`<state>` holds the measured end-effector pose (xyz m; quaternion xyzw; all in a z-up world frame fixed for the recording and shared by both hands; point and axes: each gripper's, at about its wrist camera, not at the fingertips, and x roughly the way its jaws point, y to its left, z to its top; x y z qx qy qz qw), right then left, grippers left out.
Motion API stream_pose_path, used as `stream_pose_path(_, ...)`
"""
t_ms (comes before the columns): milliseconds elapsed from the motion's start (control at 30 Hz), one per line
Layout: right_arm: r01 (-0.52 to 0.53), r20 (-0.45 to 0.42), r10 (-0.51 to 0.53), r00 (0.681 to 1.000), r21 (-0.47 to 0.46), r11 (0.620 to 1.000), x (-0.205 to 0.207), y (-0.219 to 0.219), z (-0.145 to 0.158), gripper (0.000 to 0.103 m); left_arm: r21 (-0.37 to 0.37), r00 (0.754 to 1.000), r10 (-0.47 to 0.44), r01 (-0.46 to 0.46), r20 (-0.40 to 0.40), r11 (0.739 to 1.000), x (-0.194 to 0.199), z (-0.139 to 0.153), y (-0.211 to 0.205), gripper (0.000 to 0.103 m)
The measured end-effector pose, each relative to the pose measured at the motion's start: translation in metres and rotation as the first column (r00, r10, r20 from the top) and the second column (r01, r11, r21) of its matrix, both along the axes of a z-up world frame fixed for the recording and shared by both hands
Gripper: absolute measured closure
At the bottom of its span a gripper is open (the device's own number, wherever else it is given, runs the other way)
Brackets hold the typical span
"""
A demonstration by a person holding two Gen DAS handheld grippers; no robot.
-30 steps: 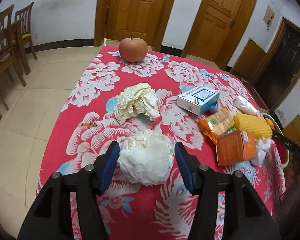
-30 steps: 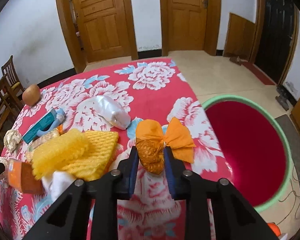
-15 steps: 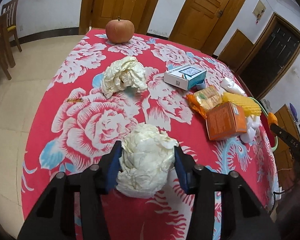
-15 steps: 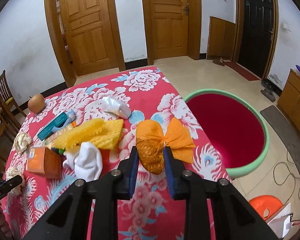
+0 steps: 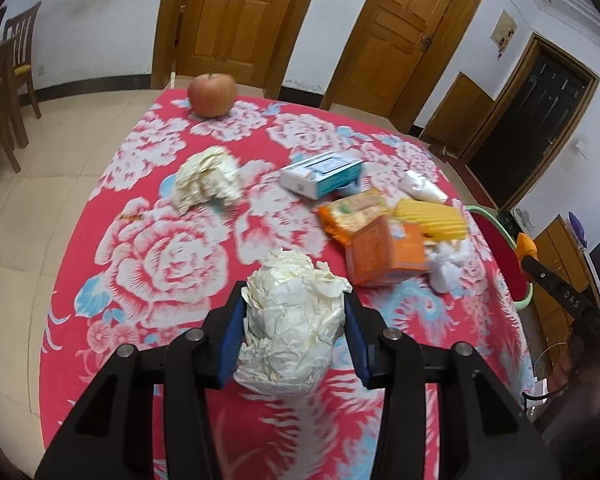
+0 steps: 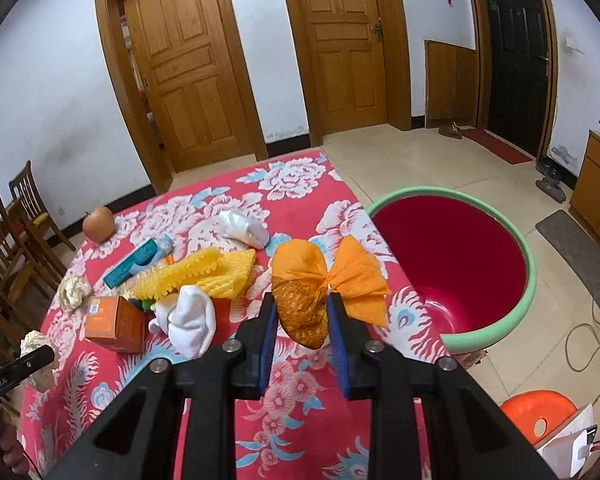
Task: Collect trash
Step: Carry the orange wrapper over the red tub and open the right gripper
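Note:
My left gripper (image 5: 295, 297) is shut on a crumpled cream paper ball (image 5: 296, 328), pads pressing both its sides, just above the red flowered tablecloth (image 5: 148, 264). In the right wrist view my right gripper (image 6: 301, 301) is shut on an orange net-and-paper bundle (image 6: 300, 280), held over the table's right edge. Beside it on the floor stands a red basin with a green rim (image 6: 529, 280). A second paper ball (image 5: 208, 178) lies farther back on the table.
On the table lie a blue-white box (image 5: 320, 172), a snack packet (image 5: 356, 210), an orange box (image 5: 384, 252), yellow foam netting (image 5: 432, 216), a white bag (image 5: 422, 186), white tissue (image 5: 446, 268) and an apple (image 5: 212, 94). Chairs (image 6: 8, 240) stand left; an orange stool (image 6: 540, 416) and cables lie right.
The left jaws closed onto the paper ball and drew back with it. The right gripper pulled back and up with the orange bundle, so more of the basin and floor shows.

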<state>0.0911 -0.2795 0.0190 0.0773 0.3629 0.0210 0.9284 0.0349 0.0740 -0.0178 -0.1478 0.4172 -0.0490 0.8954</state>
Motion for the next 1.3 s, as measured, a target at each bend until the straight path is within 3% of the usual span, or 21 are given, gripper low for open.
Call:
stream_pose_path(267,0.063,-0.001,-0.063,0.998,0.084,0.994,-0.001,-0.042,0.002,0.076,0.027,0.996,-0.069,0.067,0.055,0.997,0.007,0.033,-0.048,0.057)
stream_pose_path(533,0.136,-0.011,-0.136,0.991,0.117,0.984,0.001,-0.088,-0.002,0.076,0.048,0.973,-0.203,0.199,0.109,0.979,0.031,0.058,-0.116,0.057)
stream_pose_path(1033,0.241,-0.055,-0.235,0.970,0.209,0.948,0.027,-0.140,-0.034,0.072,0.087,0.937,-0.342,0.336,0.072,0.938,0.085,0.047,-0.219,0.058)
stream_pose_path(1133,0.246,-0.061,-0.239,0.969,0.231,0.941,0.031,-0.146,-0.039,0.065,0.089,0.930,-0.360,0.353,0.070,0.931,0.096,0.044,-0.235,0.058)
stream_pose_path(1200,0.249,-0.058,-0.242,0.968,0.243,0.938,0.031,-0.150,-0.039,0.049,0.091,0.928,-0.366,0.360,0.067,0.928,0.102,0.043,-0.245,0.058)
stream_pose_path(1300,0.269,-0.054,-0.265,0.963,0.261,0.927,0.029,-0.156,-0.039,0.046,0.100,0.924,-0.377,0.370,0.065,0.924,0.110,0.040,-0.257,0.057)
